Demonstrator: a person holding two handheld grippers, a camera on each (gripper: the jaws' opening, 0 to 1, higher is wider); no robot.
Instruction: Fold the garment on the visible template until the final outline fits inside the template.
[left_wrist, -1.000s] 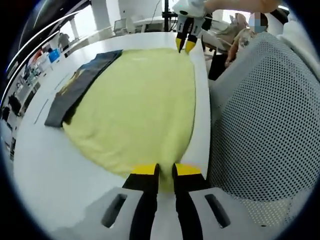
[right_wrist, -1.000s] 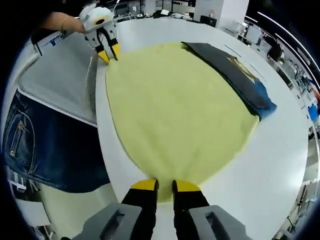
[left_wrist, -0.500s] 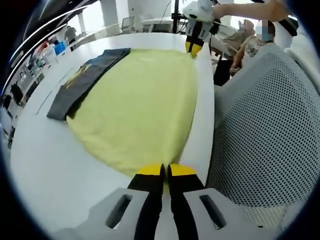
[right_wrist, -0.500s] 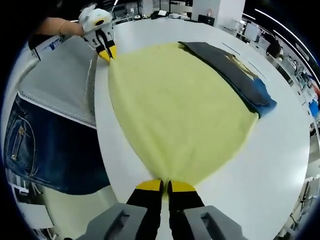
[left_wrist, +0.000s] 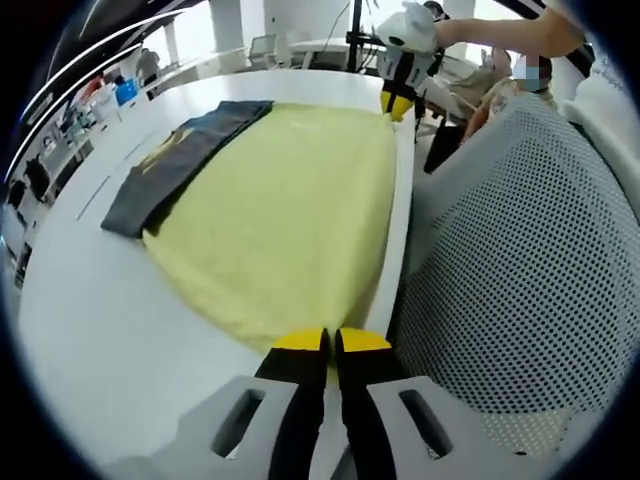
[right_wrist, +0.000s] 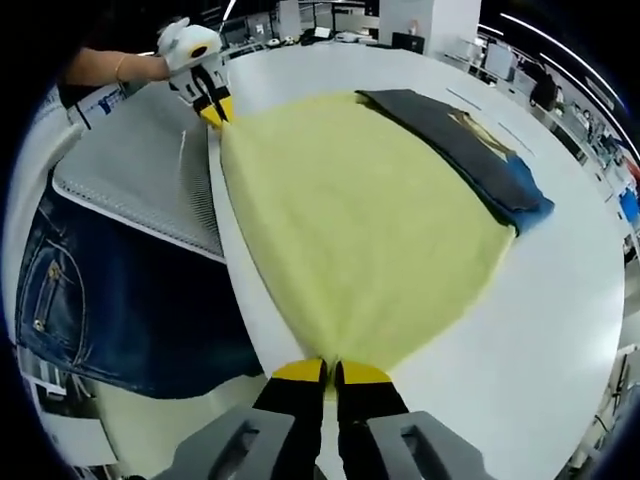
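Gripping garment (left_wrist: 290, 210) since, claws (left_wrist: 330, 342) closed.

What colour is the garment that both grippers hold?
Pale yellow garment, plain, no pattern; it shows best in the right gripper view.

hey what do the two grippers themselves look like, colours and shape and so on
Both match: the left gripper and right gripper have black fingers with yellow tips rising from grey bodies with slotted openings. Seen from across the table, the housing behind the fingers is rounded and white.

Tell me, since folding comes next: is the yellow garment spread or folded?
Spread: the yellow garment lies flat across the white table, both grippers pinching its near corners.
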